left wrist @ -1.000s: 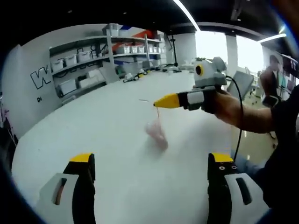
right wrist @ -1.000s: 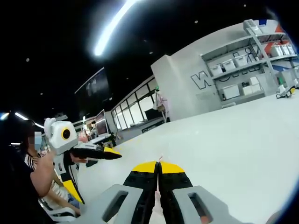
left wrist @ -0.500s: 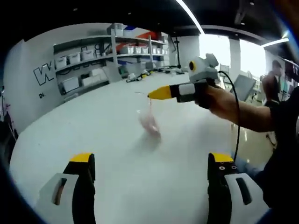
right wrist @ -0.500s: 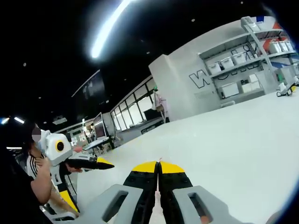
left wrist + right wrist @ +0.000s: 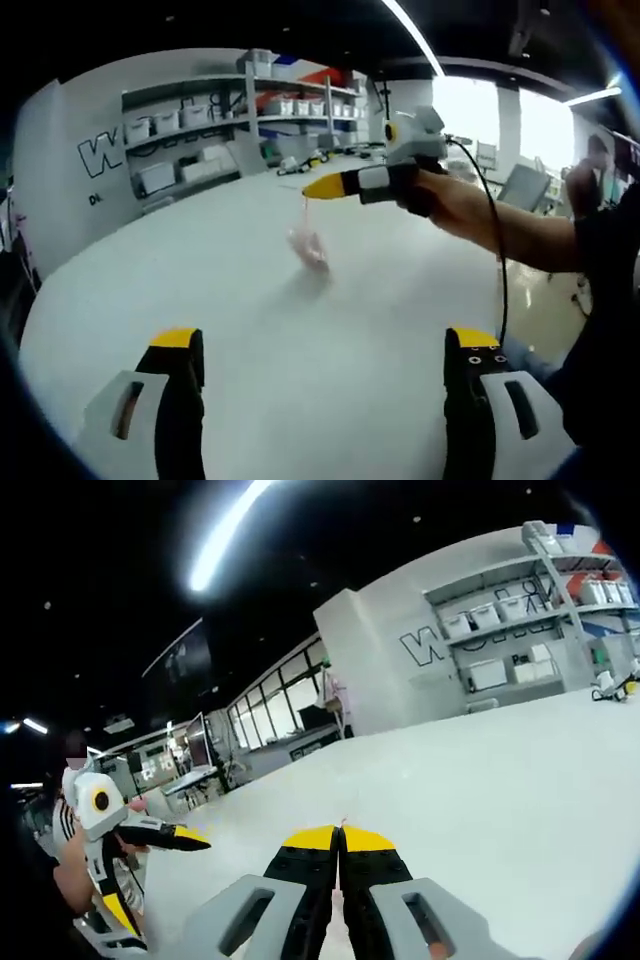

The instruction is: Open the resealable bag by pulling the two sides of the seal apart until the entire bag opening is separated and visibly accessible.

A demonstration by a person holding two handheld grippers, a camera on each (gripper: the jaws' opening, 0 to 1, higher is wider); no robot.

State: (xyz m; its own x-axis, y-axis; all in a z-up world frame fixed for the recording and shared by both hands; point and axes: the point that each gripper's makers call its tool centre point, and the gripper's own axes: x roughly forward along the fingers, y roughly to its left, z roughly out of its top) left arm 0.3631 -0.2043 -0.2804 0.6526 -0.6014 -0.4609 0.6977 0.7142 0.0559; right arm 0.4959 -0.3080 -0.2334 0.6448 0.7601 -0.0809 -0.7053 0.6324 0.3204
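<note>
While the left gripper waits near with jaws wide, the right gripper pinches the bag aloft over the table. Next, the left should probably grasp the seal's other side.

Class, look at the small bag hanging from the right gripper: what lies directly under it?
Under the hanging bag lies bare white table, with the bag's faint shadow. The right gripper pinches the bag's top edge, hiding it. What is inside the bag is too blurred to tell.

Bag hanging from right gripper above table, shelves behind
</note>
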